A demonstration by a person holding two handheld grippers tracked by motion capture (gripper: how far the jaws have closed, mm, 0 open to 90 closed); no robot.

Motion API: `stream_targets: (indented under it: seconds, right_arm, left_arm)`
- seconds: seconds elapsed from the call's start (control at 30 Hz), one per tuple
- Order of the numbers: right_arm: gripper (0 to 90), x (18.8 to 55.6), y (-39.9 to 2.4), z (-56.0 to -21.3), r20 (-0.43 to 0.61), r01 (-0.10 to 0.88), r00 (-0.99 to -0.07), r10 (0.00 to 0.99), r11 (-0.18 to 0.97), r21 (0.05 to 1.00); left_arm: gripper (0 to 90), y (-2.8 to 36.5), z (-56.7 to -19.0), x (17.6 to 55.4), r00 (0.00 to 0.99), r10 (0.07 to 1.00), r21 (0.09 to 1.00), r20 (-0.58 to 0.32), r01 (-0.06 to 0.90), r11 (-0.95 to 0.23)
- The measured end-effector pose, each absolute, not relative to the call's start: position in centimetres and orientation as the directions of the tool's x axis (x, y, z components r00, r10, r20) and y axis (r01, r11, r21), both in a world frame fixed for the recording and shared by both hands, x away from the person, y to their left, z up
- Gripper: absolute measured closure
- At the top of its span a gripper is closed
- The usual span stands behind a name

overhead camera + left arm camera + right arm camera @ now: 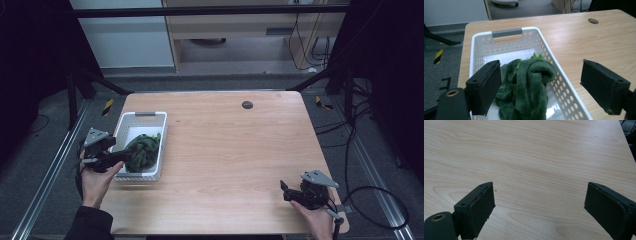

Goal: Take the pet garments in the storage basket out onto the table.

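A white perforated plastic basket (161, 131) stands on the left part of the wooden desk (235, 150), its long side running from near to far, with a grey handle strip on its far end wall. Inside lies a bundled dark green plush cloth (141, 152), heaped toward the near half of the basket; the far part of the basket floor is bare. In the left gripper view a few bright green leaf-like tips poke out at the far side of the bundle.

The left gripper (121, 156) is at the basket's near left corner, its fingers (484, 88) released and spread wide, one over the inside of the basket beside the cloth, the other out past the basket's right wall above the desk. They do not grasp the cloth.

The right gripper (286, 191) hovers near the desk's near right corner, well apart from the basket, its fingers (477, 208) also released and wide apart over bare wood.

The basket's left wall runs close to the desk's left edge. Between basket and right gripper the desk is open; a small dark round grommet (247, 105) sits near the far edge.
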State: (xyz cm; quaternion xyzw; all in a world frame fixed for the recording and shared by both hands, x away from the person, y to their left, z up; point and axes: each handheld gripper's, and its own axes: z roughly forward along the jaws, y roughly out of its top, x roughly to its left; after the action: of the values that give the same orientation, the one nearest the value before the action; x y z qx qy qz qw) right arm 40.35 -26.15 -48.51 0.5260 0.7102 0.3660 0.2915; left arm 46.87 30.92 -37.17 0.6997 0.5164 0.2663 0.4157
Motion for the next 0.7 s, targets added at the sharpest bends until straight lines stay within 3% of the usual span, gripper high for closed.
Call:
stream_targets:
  seconds: [0.7]
  right_arm:
    - [8.9,40.4,-26.1,-48.6,-0.037,0.540,-0.278,0.960,0.188,0.820]
  left_arm:
    - [14.9,30.5,-37.6,49.6,0.367,0.930,0.781,-0.028,0.589,-0.209]
